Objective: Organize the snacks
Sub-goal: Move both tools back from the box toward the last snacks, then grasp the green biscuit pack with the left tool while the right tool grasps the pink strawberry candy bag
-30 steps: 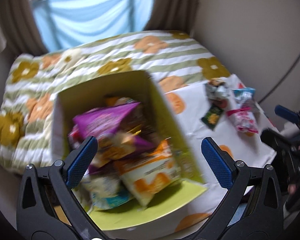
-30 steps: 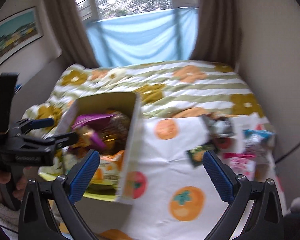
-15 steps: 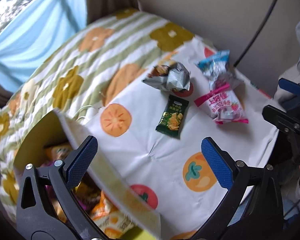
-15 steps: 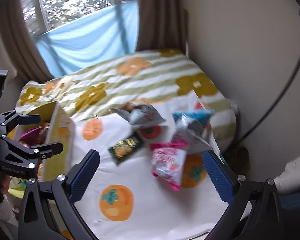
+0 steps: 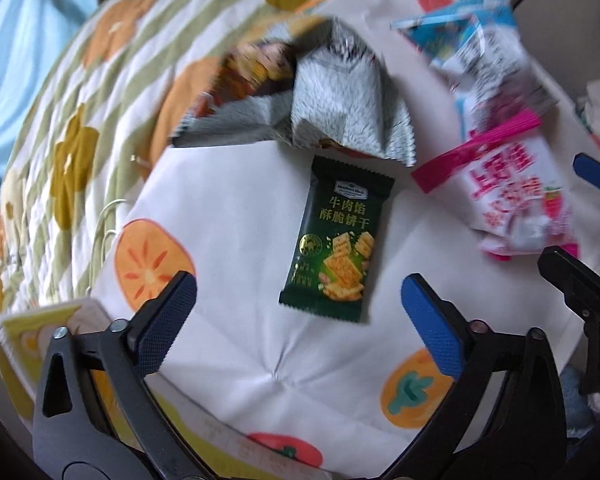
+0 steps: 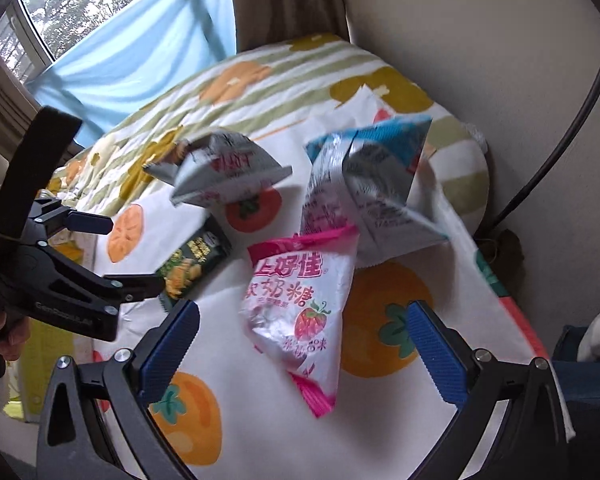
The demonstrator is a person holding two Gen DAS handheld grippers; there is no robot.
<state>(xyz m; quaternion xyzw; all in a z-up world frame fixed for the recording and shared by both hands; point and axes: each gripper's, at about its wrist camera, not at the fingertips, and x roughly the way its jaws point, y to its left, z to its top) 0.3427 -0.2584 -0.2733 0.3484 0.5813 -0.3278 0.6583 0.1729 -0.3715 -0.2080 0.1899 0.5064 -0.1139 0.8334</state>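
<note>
**Four snacks left on the cloth, both tongs closing in**

The box (image 5: 40, 320) shows only as a yellow-green corner at the lower left of the left wrist view, at the cloth's (image 5: 236, 200) near-left edge; its contents are out of sight here. Four packets lie loose on the fruit-print cloth, so the sorting is judged unfinished.

The green packet (image 5: 334, 240) lies flat near the middle of the cloth. Beyond it, toward the quilt (image 5: 80, 100), sits the silver bag (image 5: 340, 112), crumpled and tented. The pink bag (image 6: 296, 308) lies toward the cloth's right edge, and the blue bag (image 6: 372, 184) stands puffed behind it, near the far-right corner by the wall; the two overlap.

The left gripper (image 5: 298, 308) points down over the green packet with its jaws apart and nothing between them; they have just been closing a little from full width. Its pads are clear of the packet. The right gripper (image 6: 300, 344) hangs over the pink bag, jaws wide and empty, not touching it.

Judging by the aim, the green packet and pink bag look next; the silver and blue bags would remain after that.
</note>
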